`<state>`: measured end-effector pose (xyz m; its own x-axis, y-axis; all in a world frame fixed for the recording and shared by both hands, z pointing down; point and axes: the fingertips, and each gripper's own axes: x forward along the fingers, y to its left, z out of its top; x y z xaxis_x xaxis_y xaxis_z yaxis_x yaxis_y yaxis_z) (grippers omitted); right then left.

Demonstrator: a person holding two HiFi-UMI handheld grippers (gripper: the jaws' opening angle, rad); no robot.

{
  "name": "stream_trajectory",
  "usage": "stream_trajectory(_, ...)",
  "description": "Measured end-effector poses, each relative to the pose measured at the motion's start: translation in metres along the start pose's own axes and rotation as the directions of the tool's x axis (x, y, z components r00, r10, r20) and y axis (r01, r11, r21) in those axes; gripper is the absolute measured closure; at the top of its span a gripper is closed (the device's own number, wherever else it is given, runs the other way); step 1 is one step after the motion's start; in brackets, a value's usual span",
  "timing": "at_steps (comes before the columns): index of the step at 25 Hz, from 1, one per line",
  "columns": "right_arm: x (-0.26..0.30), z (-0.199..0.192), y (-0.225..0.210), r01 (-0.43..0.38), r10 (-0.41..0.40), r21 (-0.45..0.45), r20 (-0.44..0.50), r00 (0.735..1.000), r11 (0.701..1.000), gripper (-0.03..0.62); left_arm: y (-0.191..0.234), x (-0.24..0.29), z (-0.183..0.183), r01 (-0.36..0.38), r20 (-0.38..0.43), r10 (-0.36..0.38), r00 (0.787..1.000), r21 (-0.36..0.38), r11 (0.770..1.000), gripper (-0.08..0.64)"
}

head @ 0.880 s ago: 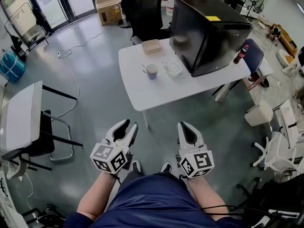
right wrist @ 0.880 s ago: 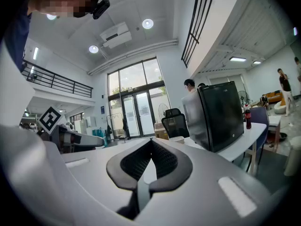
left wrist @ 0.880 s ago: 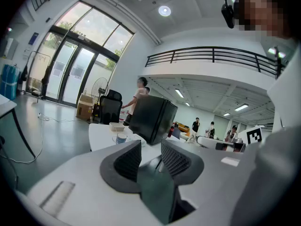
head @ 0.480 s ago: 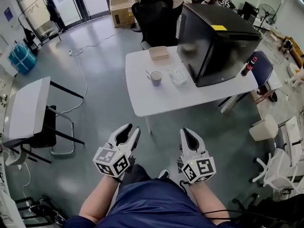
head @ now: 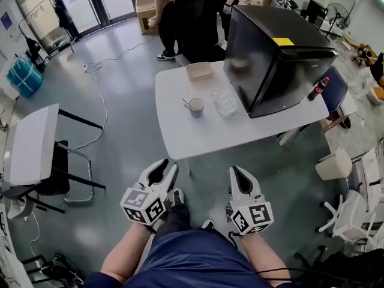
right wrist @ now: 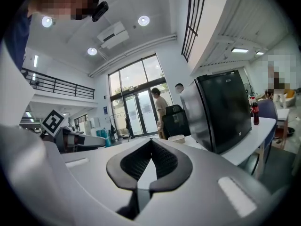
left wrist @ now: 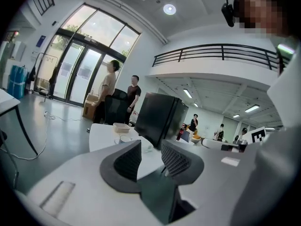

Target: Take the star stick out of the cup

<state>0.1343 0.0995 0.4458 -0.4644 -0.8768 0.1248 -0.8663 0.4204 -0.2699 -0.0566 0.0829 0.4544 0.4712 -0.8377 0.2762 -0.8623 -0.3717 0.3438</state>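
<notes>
A small lilac cup (head: 195,107) stands on the white table (head: 180,131), and a thin stick (head: 186,102) leans out of its left side. The stick is too small to make out its star. Both grippers hang over the floor short of the table's near edge, well apart from the cup. My left gripper (head: 168,165) is open with nothing between its fingers. In the left gripper view the left gripper (left wrist: 151,145) points toward the cup (left wrist: 124,139). My right gripper (head: 234,170) is shut and empty; in the right gripper view the right gripper (right wrist: 151,141) shows its tips touching.
A black cabinet (head: 270,53) fills the table's right half. A beige tray (head: 200,71), a wipes packet (head: 224,104) and a bottle (head: 317,89) also sit on the table. A black chair (head: 193,17) and standing people are behind it. A white side table (head: 30,143) stands left.
The table and cup have drawn nearer in the head view as the person stepped forward. People have come into view behind the chair. Both grippers keep their pose.
</notes>
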Motion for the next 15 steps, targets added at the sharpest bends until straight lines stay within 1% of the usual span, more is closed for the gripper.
stream_trajectory(5,0.037,0.011,-0.004,0.064,-0.064,-0.015,0.0,0.998,0.998,0.584,0.026,0.04,0.02,0.066,-0.022,-0.066,0.998,0.004,0.998,0.425)
stream_trajectory(11,0.077,0.01,-0.007,0.153,-0.153,-0.022,-0.023,0.988,0.988,0.585,0.058,0.074,0.034,0.156,-0.059,-0.155,0.986,0.011,0.988,0.425)
stream_trajectory(15,0.099,0.011,-0.005,0.205,-0.206,-0.033,-0.032,0.978,0.978,0.584,0.089,0.089,0.036,0.182,-0.081,-0.181,0.98,-0.004,0.983,0.425)
